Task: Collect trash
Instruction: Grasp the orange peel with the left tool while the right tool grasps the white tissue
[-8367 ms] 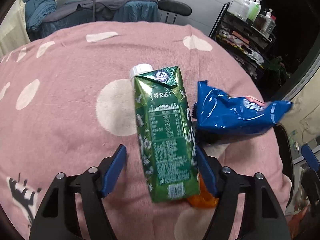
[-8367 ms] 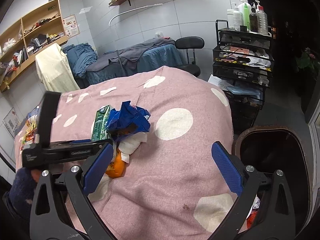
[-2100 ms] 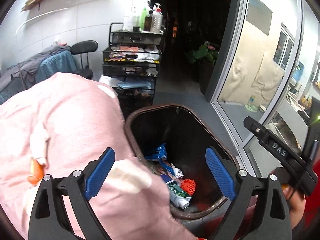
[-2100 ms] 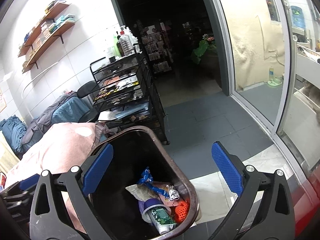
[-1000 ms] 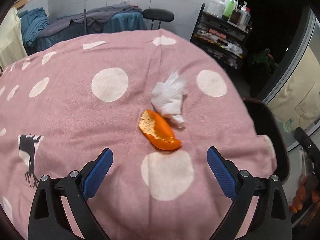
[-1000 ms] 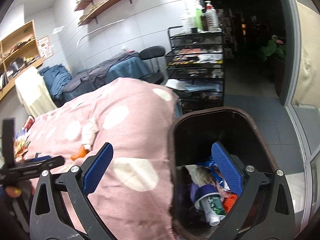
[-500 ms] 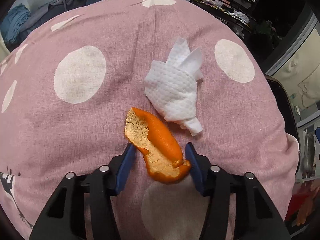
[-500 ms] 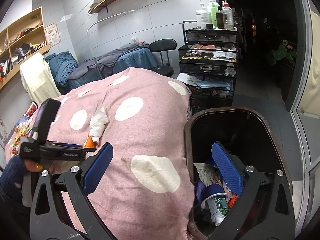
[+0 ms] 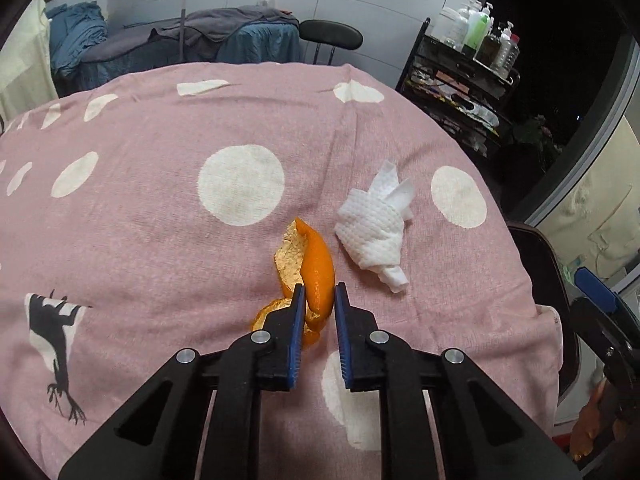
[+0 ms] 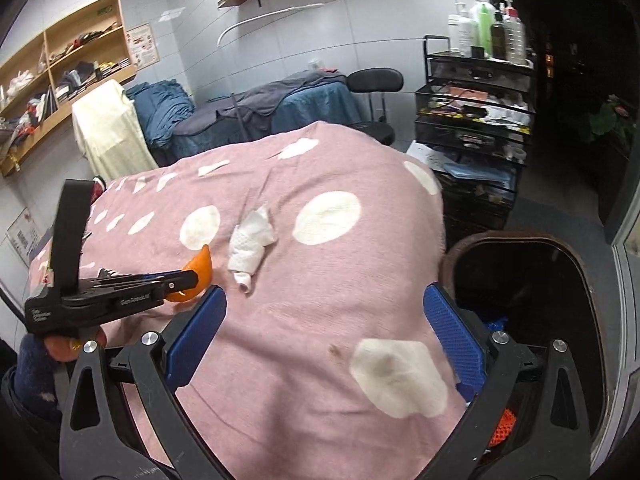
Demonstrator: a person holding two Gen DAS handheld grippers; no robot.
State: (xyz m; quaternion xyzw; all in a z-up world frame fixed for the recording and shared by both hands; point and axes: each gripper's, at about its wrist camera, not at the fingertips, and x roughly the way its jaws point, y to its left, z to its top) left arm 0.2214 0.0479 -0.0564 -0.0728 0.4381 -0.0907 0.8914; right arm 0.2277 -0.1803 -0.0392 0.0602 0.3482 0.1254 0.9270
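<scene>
Pinching orange peel (image 9: 316, 268), left hand-held gripper (image 9: 319, 294); right one (image 10: 324, 312) spread; trash-filled bin (image 10: 576, 248) alongside.

Both tongs, left (image 9: 319, 295) and right (image 10: 324, 314), are matte black plastic frames with triangular cut-outs, silver screw heads at the joints and ribbed blue pads (image 10: 452, 330) lining the fingers, one body carrying small white lettering.

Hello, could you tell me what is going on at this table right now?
A person is clearing trash off a pink polka-dot tablecloth. The left tongs are shut on a piece of orange peel. A crumpled paper towel lies beside it, untouched. The right tongs are open and empty, near the trash bin at the table's edge, which already holds some rubbish.
</scene>
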